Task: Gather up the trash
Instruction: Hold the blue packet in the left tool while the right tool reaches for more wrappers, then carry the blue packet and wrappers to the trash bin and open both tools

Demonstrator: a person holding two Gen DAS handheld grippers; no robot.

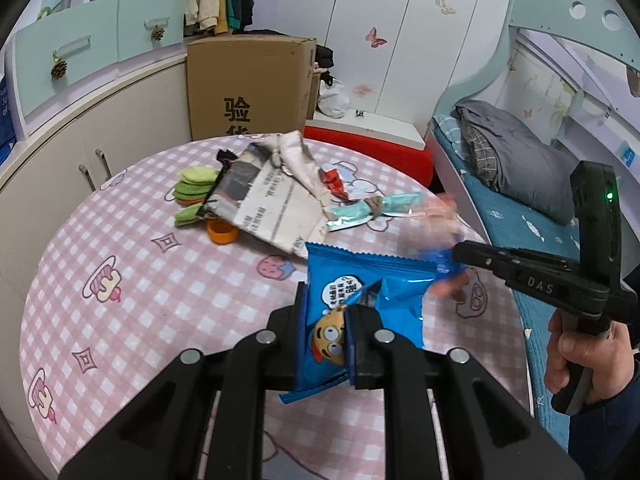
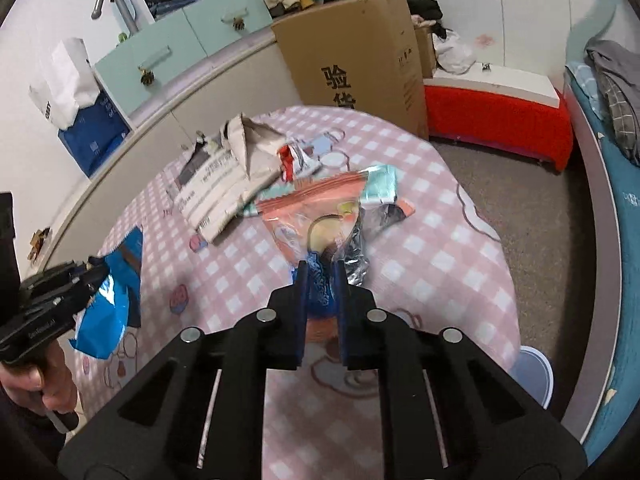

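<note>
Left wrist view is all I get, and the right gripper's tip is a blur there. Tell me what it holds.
Observer: The right gripper is shut on a pink see-through wrapper, with a crumpled silver wrapper hanging beside it.
Operator: Now find me somewhere to drop it.
Observer: A pale blue round container stands on the floor by the table's near edge. Whether it is a bin I cannot tell.

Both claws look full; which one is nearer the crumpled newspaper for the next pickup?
Neither is free. Left claw grips the blue snack bag; right claw grips a pink wrapper. Right sits nearer the newspaper.
</note>
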